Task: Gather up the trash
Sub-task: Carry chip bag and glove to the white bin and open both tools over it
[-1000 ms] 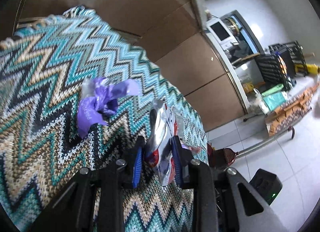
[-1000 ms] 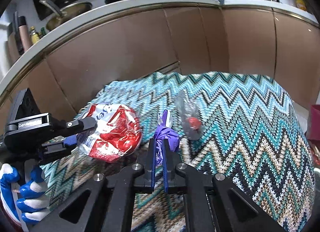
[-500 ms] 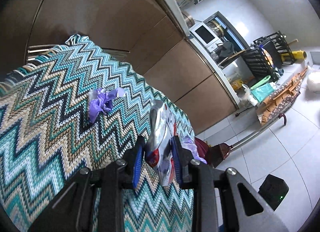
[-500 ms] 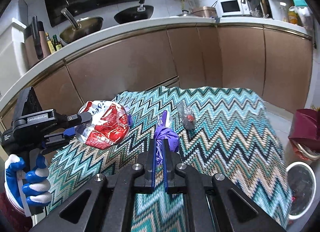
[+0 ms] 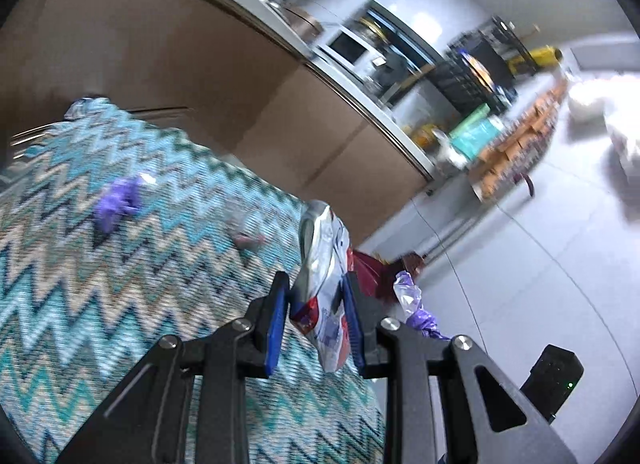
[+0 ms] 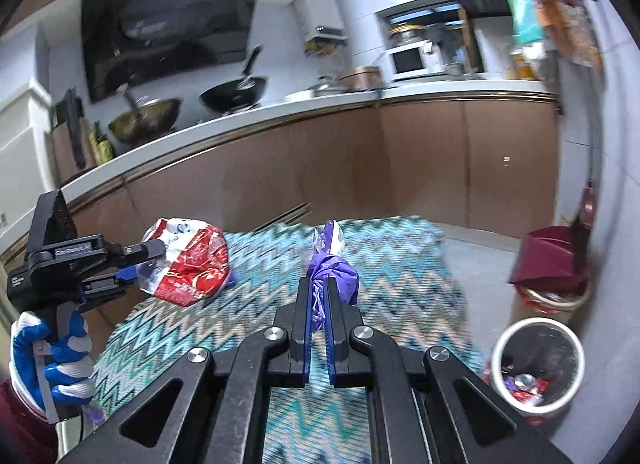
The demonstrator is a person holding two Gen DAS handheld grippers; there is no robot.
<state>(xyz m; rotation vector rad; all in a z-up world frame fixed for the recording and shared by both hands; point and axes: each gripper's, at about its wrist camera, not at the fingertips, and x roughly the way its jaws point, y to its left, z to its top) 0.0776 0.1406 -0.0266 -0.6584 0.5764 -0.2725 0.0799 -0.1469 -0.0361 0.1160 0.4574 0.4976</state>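
My left gripper (image 5: pixel 316 284) is shut on a crumpled red, white and silver snack bag (image 5: pixel 322 240), held above the zigzag-cloth table (image 5: pixel 80 304). From the right wrist view the same left gripper (image 6: pixel 146 264) holds the snack bag (image 6: pixel 192 264) at the left. My right gripper (image 6: pixel 318 284) is shut on a knotted purple wrapper (image 6: pixel 334 270) over the table's near end. A second purple wrapper (image 5: pixel 116 204) and a small clear wrapper with something red inside (image 5: pixel 248 238) lie on the cloth.
A white bin (image 6: pixel 500 348) holding trash stands on the floor at the lower right. Behind it is a dark red dustpan (image 6: pixel 548 260). Brown kitchen cabinets (image 6: pixel 360 168) run behind the table. A blue-and-white gloved hand (image 6: pixel 48 360) grips the left tool.
Both grippers have risen and drawn back from the table, each still shut on its piece. The white bin has come into the right wrist view.
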